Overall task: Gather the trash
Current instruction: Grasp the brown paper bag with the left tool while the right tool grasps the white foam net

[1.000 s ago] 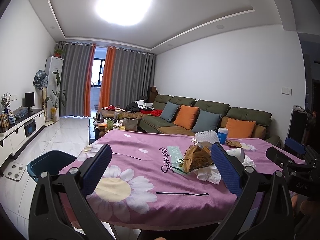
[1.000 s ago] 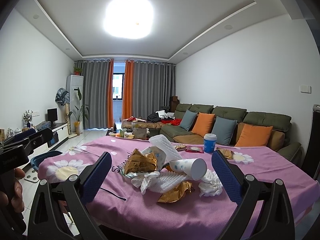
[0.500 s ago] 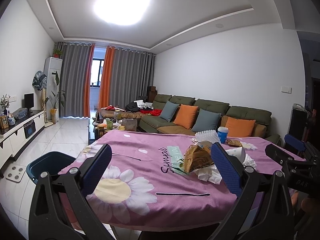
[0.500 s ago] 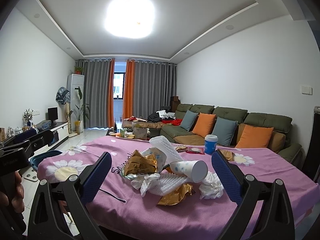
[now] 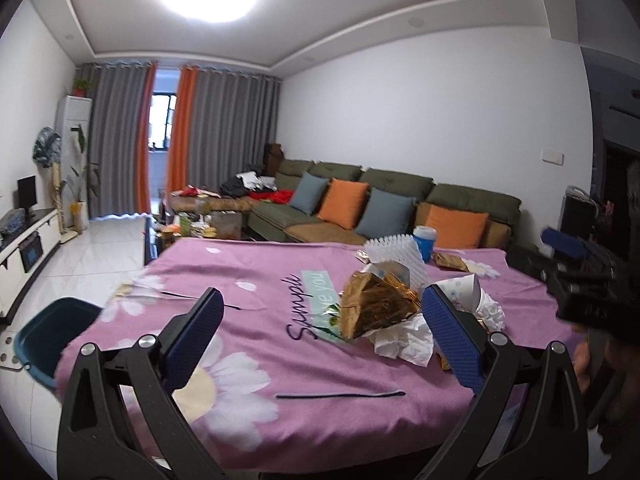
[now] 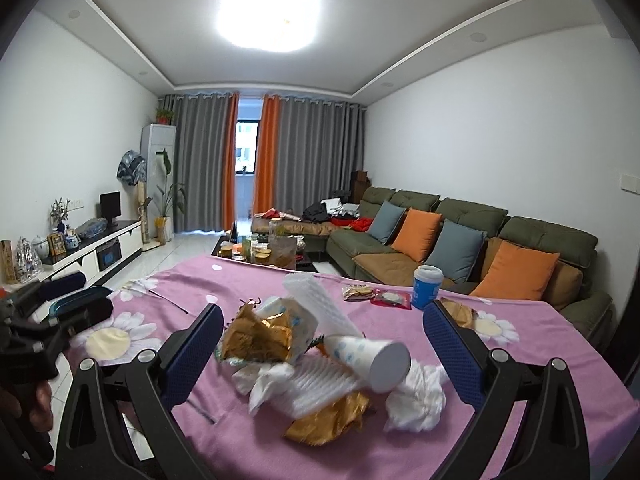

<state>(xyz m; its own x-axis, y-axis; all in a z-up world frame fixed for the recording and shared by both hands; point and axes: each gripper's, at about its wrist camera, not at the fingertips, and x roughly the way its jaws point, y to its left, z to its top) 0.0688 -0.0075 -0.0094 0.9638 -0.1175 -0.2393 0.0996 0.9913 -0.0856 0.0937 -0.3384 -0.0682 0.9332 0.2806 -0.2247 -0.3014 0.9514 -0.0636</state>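
A trash pile lies on the pink flowered tablecloth (image 6: 540,344): a gold foil wrapper (image 6: 256,336), a paper cup on its side (image 6: 372,354), crumpled white tissues (image 6: 416,396), a ribbed white foam sheet (image 6: 316,304) and a second gold wrapper (image 6: 328,420). My right gripper (image 6: 323,312) is open just in front of the pile, holding nothing. My left gripper (image 5: 320,304) is open over the cloth, left of the gold foil wrapper (image 5: 372,308) and tissues (image 5: 404,340). A dark teal bin (image 5: 52,332) stands on the floor by the table's left corner.
A blue cup (image 6: 427,286) stands upright behind the pile beside snack packets (image 6: 376,294). A thin dark strip (image 5: 340,395) lies on the cloth near the front edge. A green sofa (image 6: 440,240) runs behind the table, with a cluttered coffee table (image 6: 272,252) beyond.
Both grippers stay open. The right one has edged closer to the pile, which now looks larger. The left view has tilted slightly and the pile sits a little more toward its middle.
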